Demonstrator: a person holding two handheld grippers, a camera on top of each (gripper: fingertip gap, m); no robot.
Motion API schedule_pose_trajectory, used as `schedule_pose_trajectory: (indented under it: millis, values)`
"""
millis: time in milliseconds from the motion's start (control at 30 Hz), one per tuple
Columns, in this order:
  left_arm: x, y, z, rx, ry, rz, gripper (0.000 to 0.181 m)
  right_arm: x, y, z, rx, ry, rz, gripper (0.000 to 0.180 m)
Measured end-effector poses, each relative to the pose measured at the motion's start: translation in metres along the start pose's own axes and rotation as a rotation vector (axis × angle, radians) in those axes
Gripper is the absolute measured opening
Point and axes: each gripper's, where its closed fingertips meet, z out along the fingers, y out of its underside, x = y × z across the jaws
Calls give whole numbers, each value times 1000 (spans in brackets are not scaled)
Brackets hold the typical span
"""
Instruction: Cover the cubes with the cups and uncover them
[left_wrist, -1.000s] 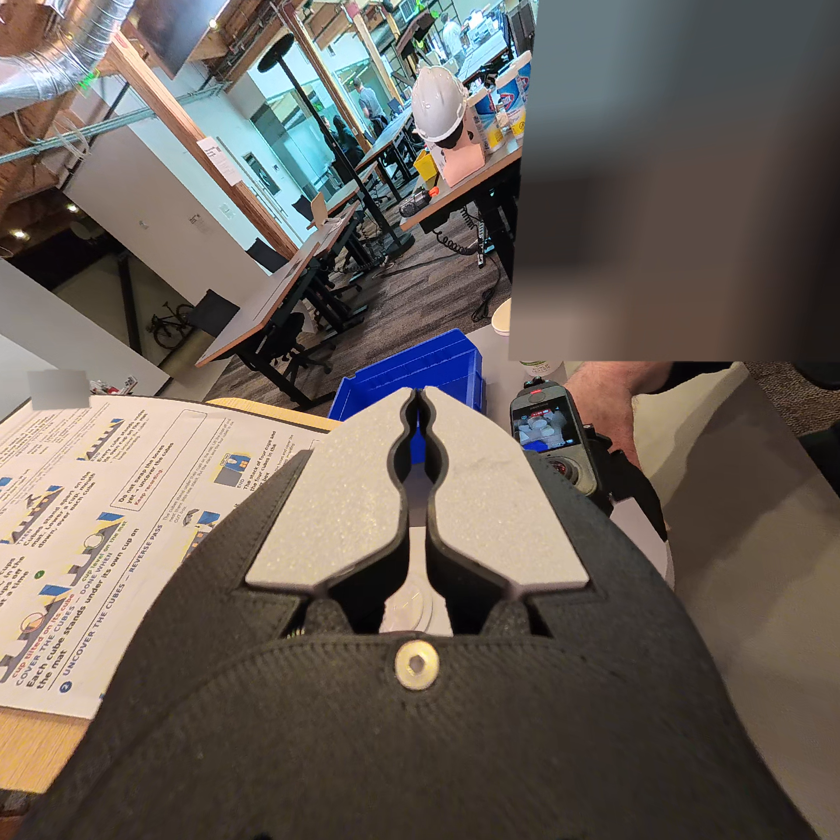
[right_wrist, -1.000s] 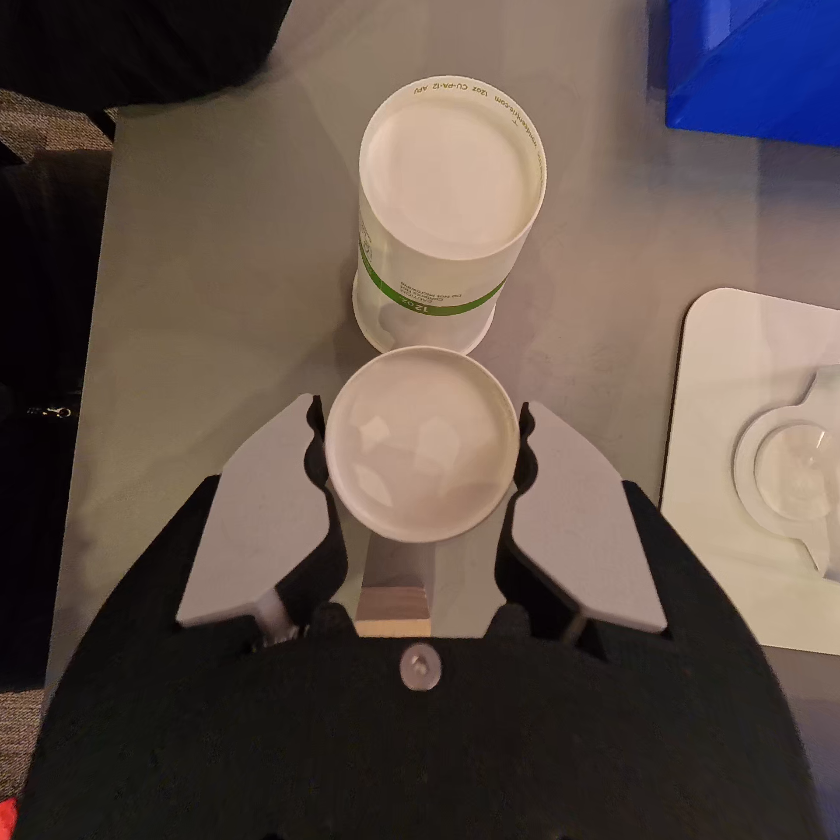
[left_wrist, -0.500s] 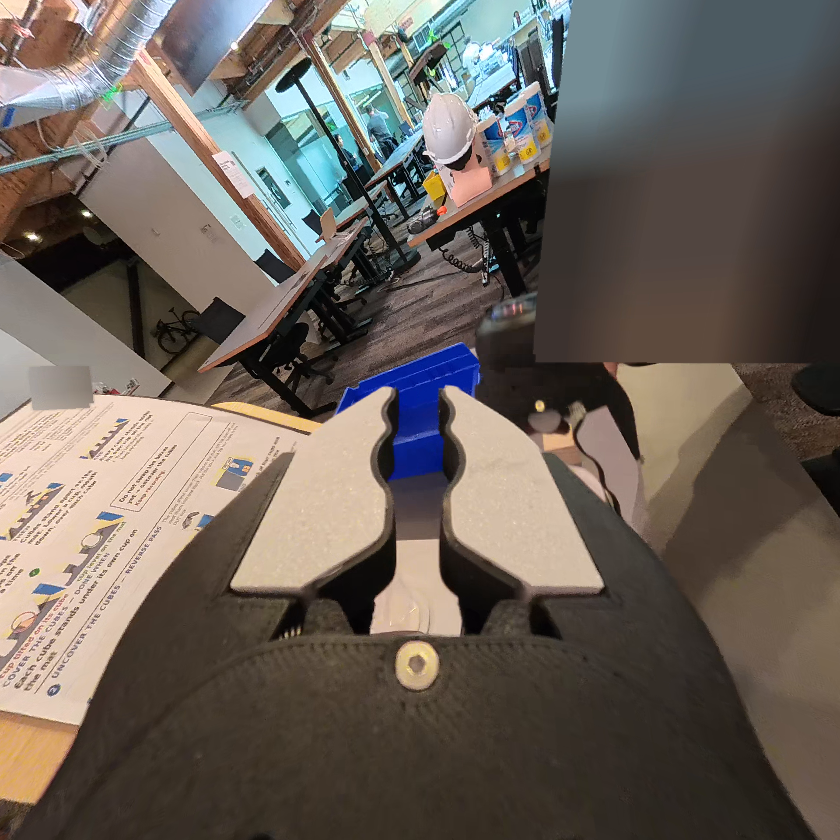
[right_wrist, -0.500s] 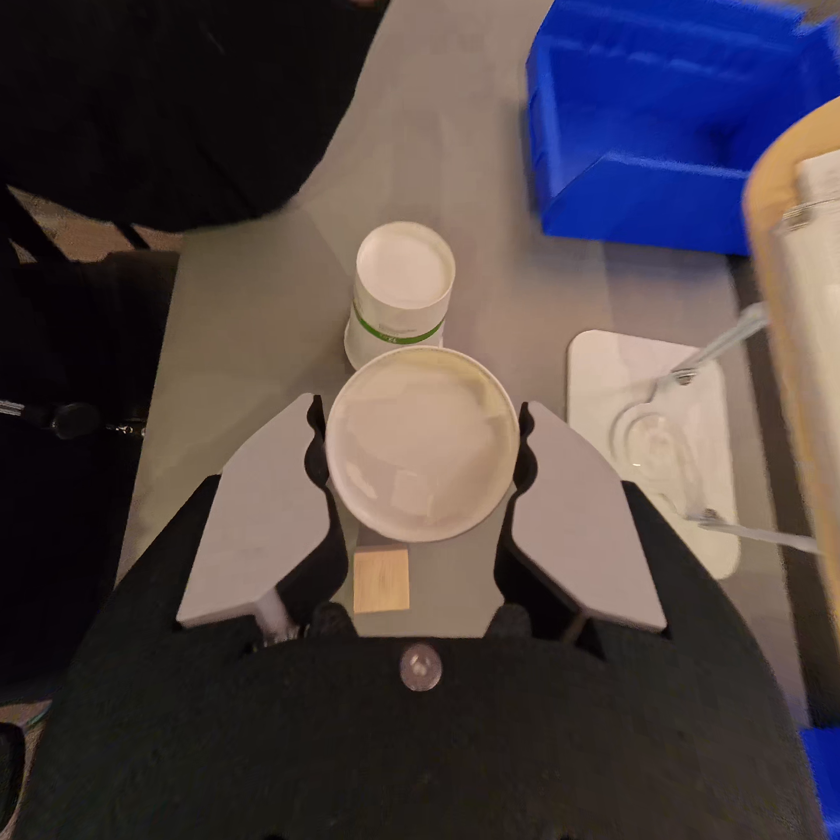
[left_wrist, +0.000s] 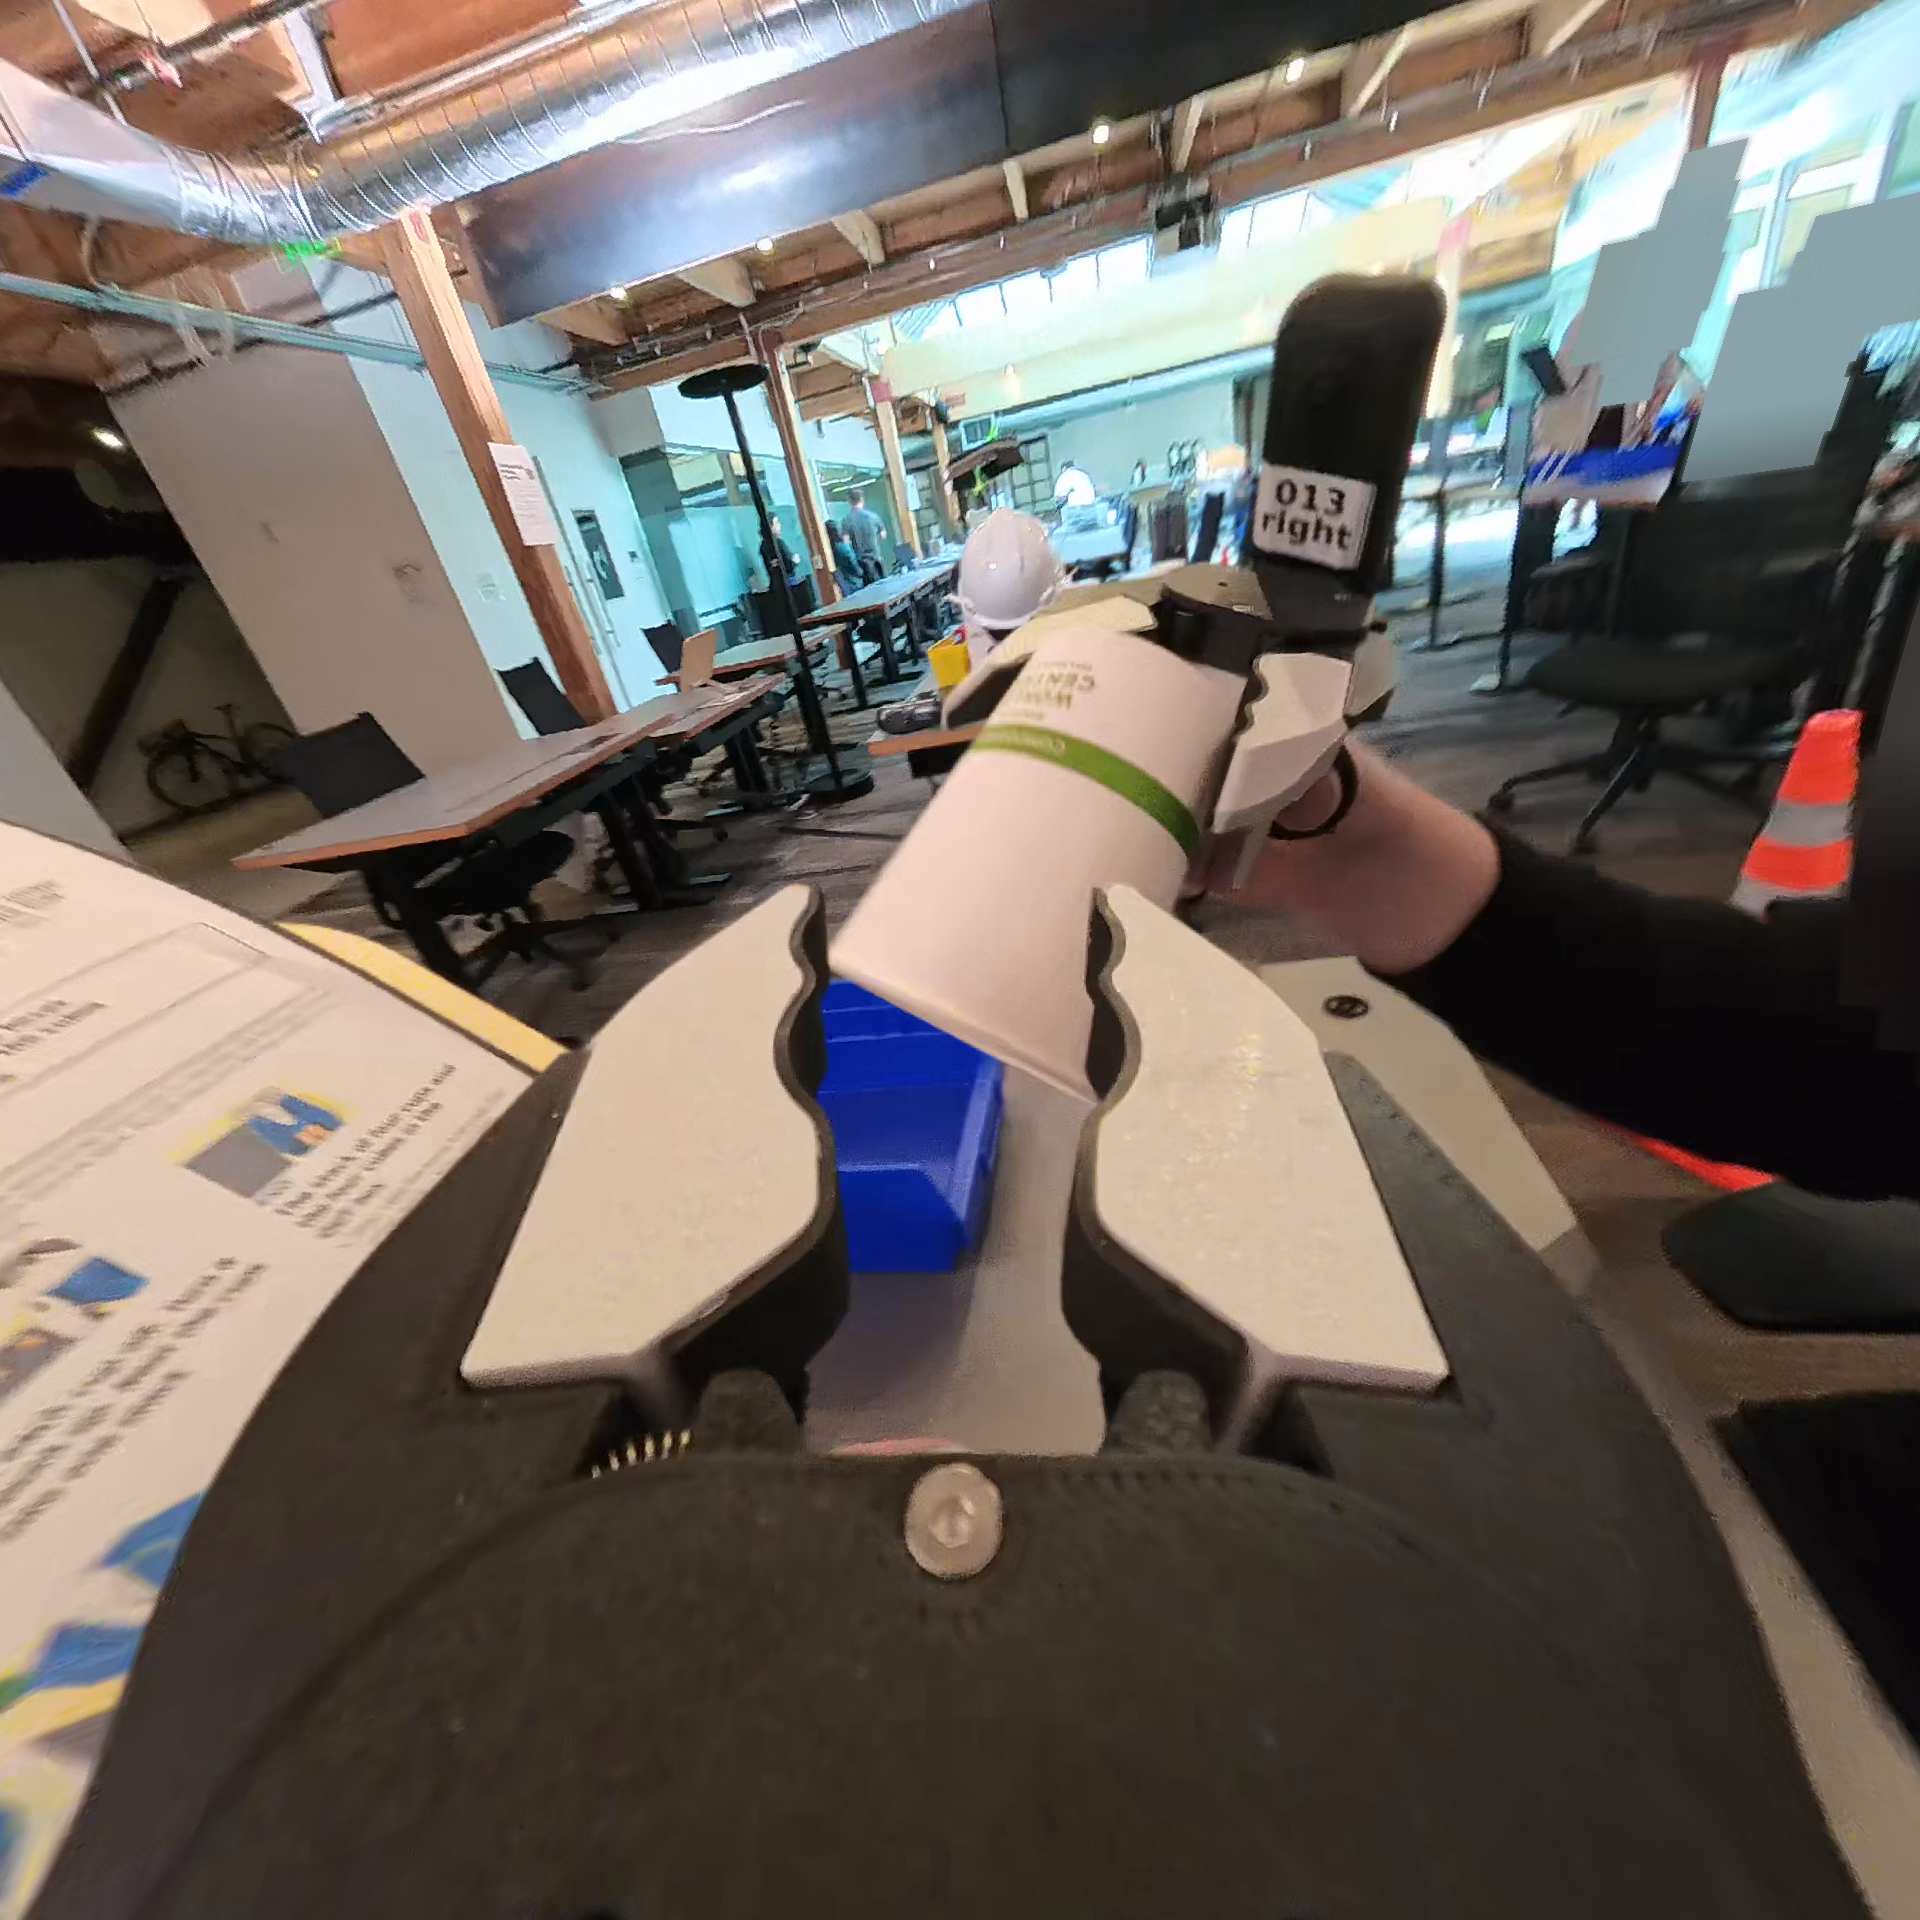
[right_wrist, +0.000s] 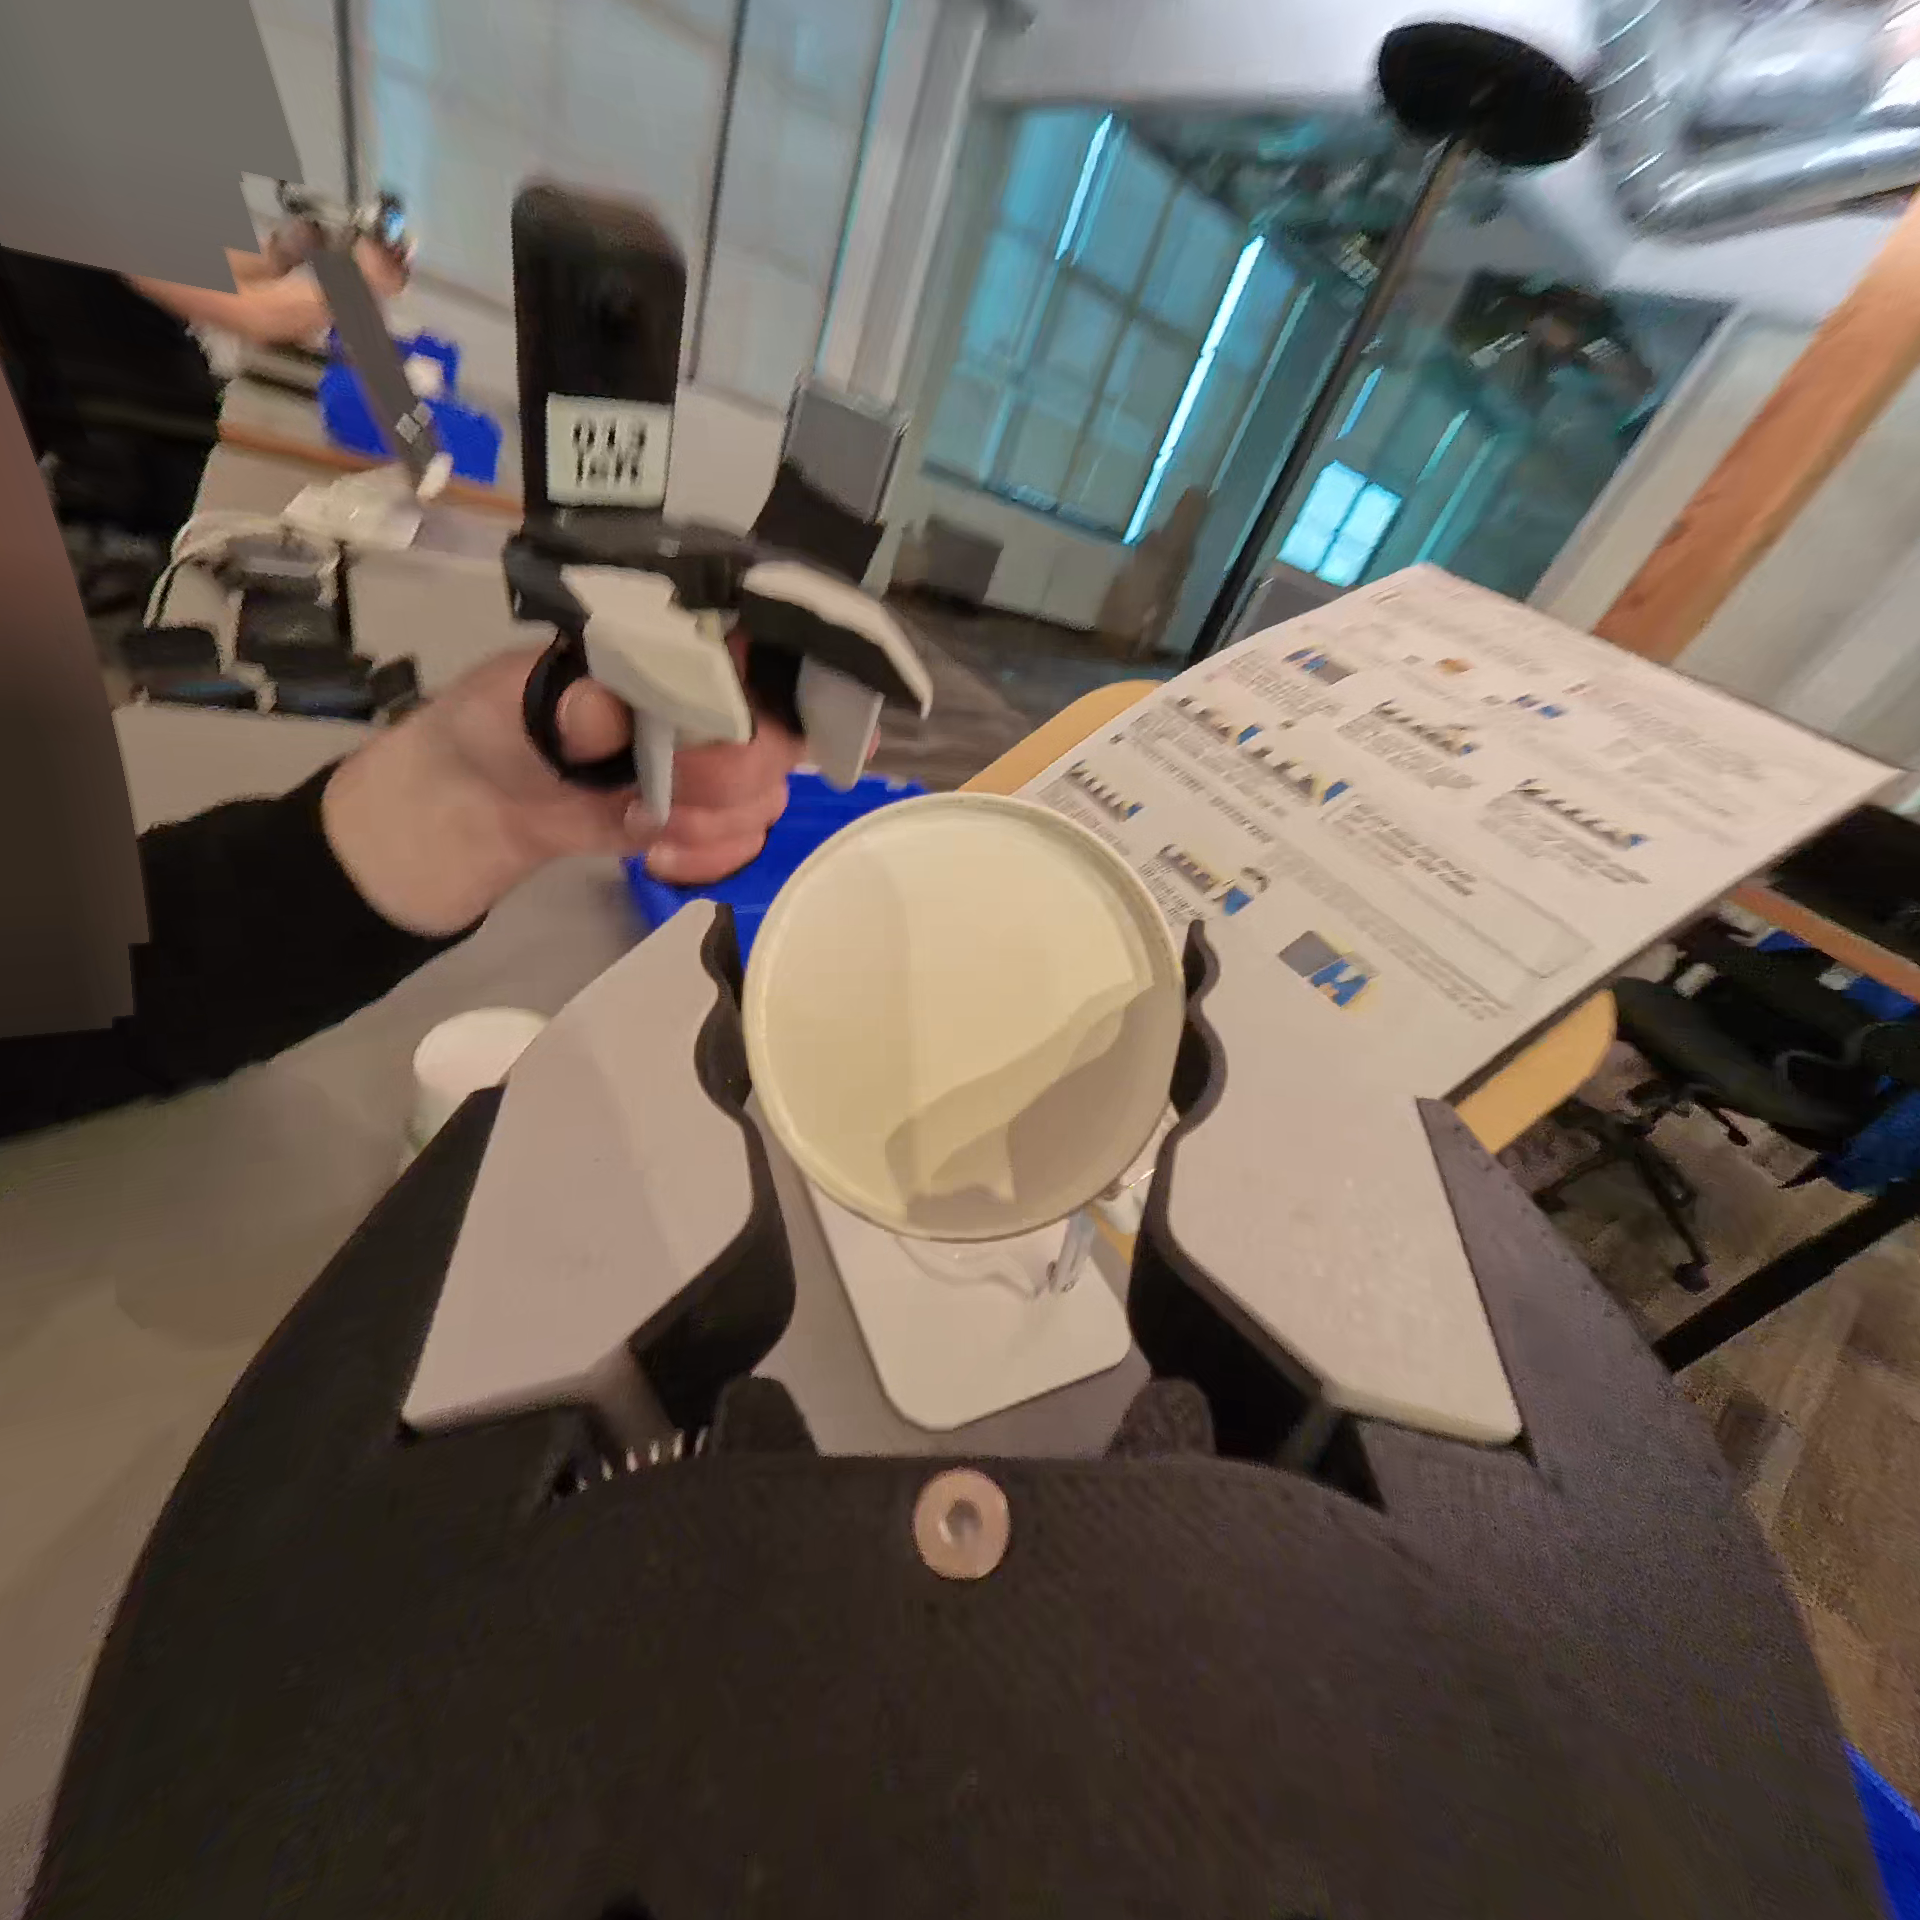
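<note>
My right gripper is shut on a white paper cup with a green band. It holds the cup in the air, tilted on its side, base toward its camera. In the left wrist view the same cup hangs ahead in the right gripper. My left gripper is open and empty, also raised, and apart from the cup. It shows in the right wrist view in a person's hand. A second white cup stands upside down on the grey table. No cube is in view.
A white mat with a clear holder lies on the table below the held cup. A blue bin stands behind it. A printed instruction sheet sits on a tilted board. Office desks and chairs lie beyond.
The right gripper lifted its cup off a wooden cube, raised it and tipped it on its side. The left gripper opened wide and swung up to face it.
</note>
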Motion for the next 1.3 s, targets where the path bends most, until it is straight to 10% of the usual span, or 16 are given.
schedule_pose_trajectory:
  millis: [333, 900, 1033, 1300]
  values:
    - [-2, 29, 34, 120, 143, -344, 55, 22, -8, -17, 282, 156, 56, 81]
    - [38, 17, 35, 190, 406, -412, 0, 6, 5, -9, 423, 101, 127, 80]
    - [42, 14, 33, 156, 389, -347, 0, 8, 13, -18, 356, 86, 110, 100]
    - [49, 57, 32, -272, 265, 1, 0, -7, 8, -49, 23, -124, -78, 79]
